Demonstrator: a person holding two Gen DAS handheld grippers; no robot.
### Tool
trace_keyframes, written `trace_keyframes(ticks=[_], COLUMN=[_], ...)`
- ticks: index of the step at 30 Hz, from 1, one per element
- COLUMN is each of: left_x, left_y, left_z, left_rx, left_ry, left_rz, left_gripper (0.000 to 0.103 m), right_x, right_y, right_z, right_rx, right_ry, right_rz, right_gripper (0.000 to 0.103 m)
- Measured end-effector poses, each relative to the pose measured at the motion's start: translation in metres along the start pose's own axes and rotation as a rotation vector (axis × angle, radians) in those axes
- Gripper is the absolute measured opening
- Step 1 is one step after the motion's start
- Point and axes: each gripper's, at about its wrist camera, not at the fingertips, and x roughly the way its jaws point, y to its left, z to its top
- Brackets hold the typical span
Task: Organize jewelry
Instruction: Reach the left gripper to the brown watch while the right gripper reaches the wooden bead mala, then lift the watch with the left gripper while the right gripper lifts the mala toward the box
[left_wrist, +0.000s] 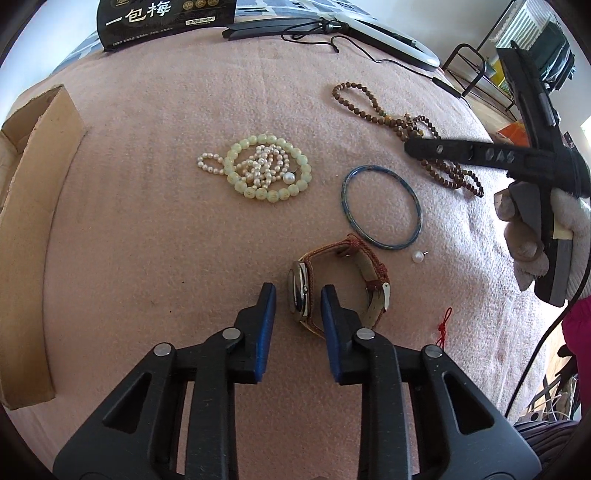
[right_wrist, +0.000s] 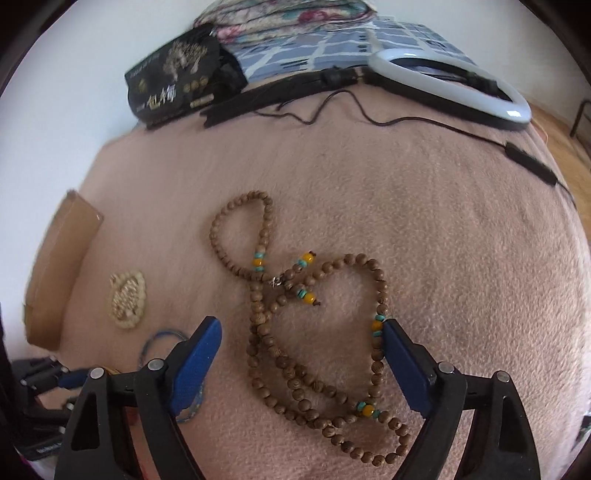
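In the left wrist view my left gripper is open, its blue pads on either side of the face of a brown-strap watch lying on the pink blanket. Beyond lie a blue bangle, a loose pearl, a pale green bead bracelet with a pearl strand, and a brown wooden bead necklace. In the right wrist view my right gripper is open wide, straddling the wooden bead necklace from above.
A cardboard box stands at the left edge. A black snack bag, a ring light and its cable lie at the far side. A red cord lies right of the watch.
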Motion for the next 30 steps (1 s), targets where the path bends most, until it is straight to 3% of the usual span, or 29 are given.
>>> trace_keyframes(ticks=[6, 9, 11, 17, 30], left_x=[0.001, 0.001, 0.001, -0.002, -0.029], left_y=[0.0, 0.0, 0.001, 0.0, 0.006], left_z=[0.001, 0.0, 0.001, 0.001, 0.002], left_rx=[0.007, 0.008, 0.003, 0.01, -0.009], left_ry=[-0.004, -0.002, 0.0, -0.006, -0.065], left_rz=[0.006, 0.006, 0.001, 0.003, -0.013], left_gripper=[0.016, 0.014, 0.012, 0.01, 0.01], right_x=[0.007, 0.005, 0.001, -0.007, -0.047], right_y=[0.013, 0.012, 0.01, 0.007, 0.011], right_z=[0.002, 0.005, 0.004, -0.001, -0.009], right_rx=[-0.074, -0.075, -0.08, -0.063, -0.014], right_ry=[0.021, 0.018, 0.014, 0.002, -0.085], right_rz=[-0.101, -0.11, -0.11, -0.111, -0.113], right_gripper=[0.076, 0.06, 0.042, 0.01, 0.009])
